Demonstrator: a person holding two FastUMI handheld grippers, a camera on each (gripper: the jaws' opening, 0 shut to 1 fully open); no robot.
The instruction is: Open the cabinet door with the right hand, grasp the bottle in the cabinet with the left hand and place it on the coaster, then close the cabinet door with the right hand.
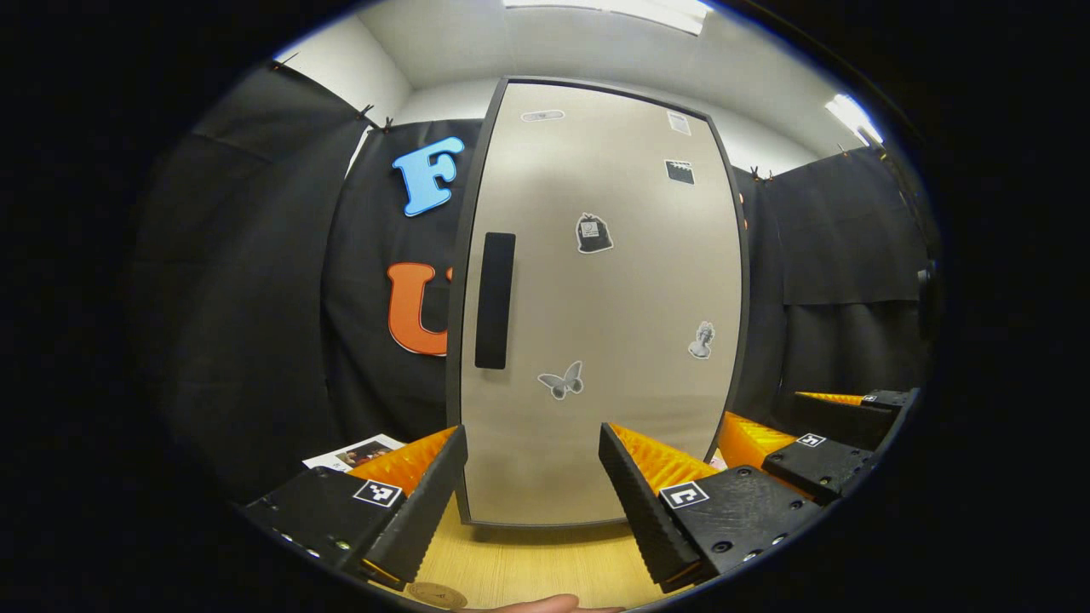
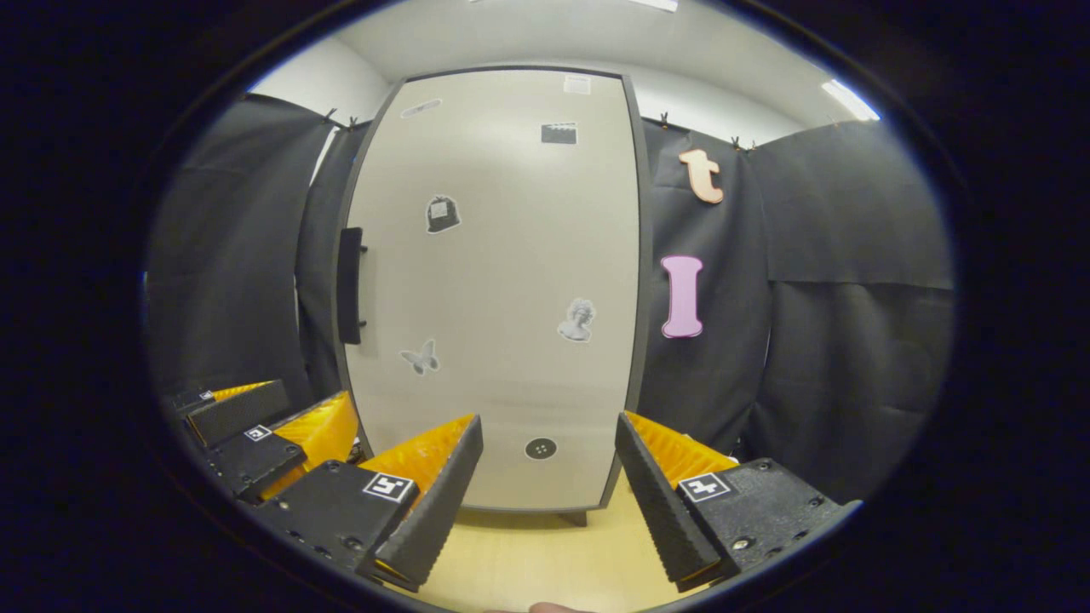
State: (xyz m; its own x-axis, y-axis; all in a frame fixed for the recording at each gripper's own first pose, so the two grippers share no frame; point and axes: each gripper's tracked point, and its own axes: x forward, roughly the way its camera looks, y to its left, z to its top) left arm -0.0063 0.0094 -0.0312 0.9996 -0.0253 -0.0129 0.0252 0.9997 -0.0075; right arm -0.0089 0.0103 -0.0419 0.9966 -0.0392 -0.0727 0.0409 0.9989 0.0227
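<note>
Left gripper view: my left gripper (image 1: 532, 485) is spread open over bare wooden table (image 1: 528, 566), coaster (image 1: 436, 593) just beneath. Right gripper (image 2: 549, 477) likewise open, empty. I see the closed cabinet door (image 1: 596, 306) ahead of both, its handle (image 1: 495, 300) near the left edge, untouched.

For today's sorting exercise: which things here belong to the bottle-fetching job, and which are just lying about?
Job: cabinet door, door handle, coaster, left gripper, right gripper.
Lying about: printed card, butterfly sticker, bust sticker.
</note>
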